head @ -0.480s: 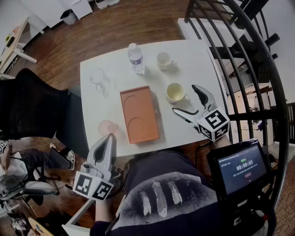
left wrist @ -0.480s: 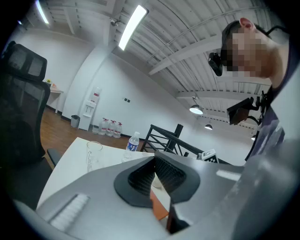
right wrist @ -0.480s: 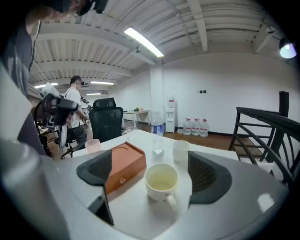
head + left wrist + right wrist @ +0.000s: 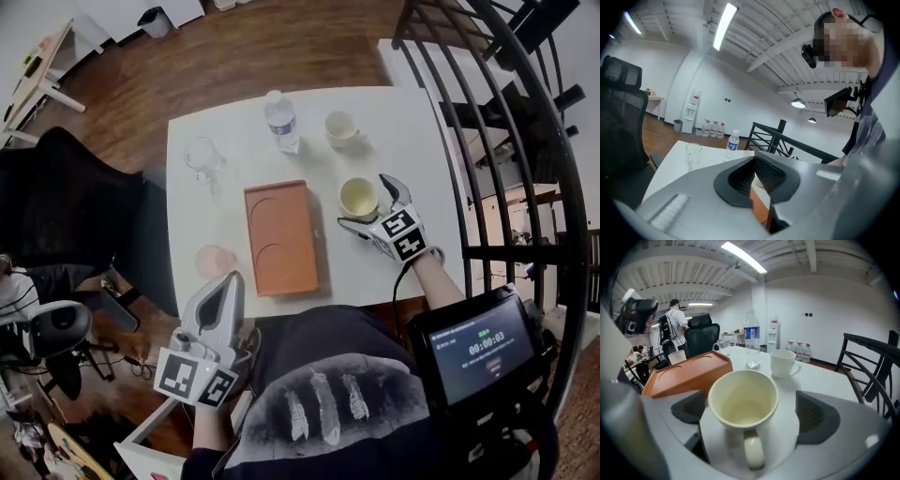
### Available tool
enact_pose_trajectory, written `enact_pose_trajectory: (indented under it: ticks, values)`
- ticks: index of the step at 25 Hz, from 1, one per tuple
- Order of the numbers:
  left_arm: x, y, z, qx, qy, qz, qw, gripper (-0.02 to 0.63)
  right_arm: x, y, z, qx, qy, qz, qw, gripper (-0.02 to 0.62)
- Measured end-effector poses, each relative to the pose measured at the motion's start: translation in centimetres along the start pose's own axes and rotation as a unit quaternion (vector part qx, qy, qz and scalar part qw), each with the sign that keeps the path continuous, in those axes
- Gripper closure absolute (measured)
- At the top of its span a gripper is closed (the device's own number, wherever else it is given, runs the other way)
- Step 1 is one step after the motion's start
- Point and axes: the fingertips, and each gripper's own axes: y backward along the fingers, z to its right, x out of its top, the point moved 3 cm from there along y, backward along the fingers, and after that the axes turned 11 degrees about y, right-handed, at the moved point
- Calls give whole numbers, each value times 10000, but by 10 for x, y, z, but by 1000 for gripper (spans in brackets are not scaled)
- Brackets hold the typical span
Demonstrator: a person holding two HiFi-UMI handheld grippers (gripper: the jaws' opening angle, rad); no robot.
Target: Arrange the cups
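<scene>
Two claws are mine. My right claw (image 4: 365,201) stands wide, its jaws on either side of the cream cup (image 4: 743,401) without pressing it. The cup sits upright on the bench (image 4: 412,122), handle toward me, just right of the orange tray (image 4: 279,236). My left claw (image 4: 228,281) is closed and empty at the bench's near edge, near the pink cup (image 4: 216,260).

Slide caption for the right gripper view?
Open right gripper straddles a cream mug, handle toward the camera, on the white table; orange tray beside it, white cup and water bottle behind.
</scene>
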Motion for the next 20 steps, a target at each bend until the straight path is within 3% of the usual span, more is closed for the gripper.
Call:
enact_pose_trajectory:
  ticks: [8,11,20]
  values:
    - [1,6,-5,390,-33,82,9992,591,-6,-30,-3,275,436,-164,9985,9]
    - [-1,7,-6,478,-18,102,9988,591,-6,-32,-5,341,597,-103,9976,110]
    - [-8,0,2,488,-163,71,9986,591,-9,-33,-5,402,674,-92,9969,120]
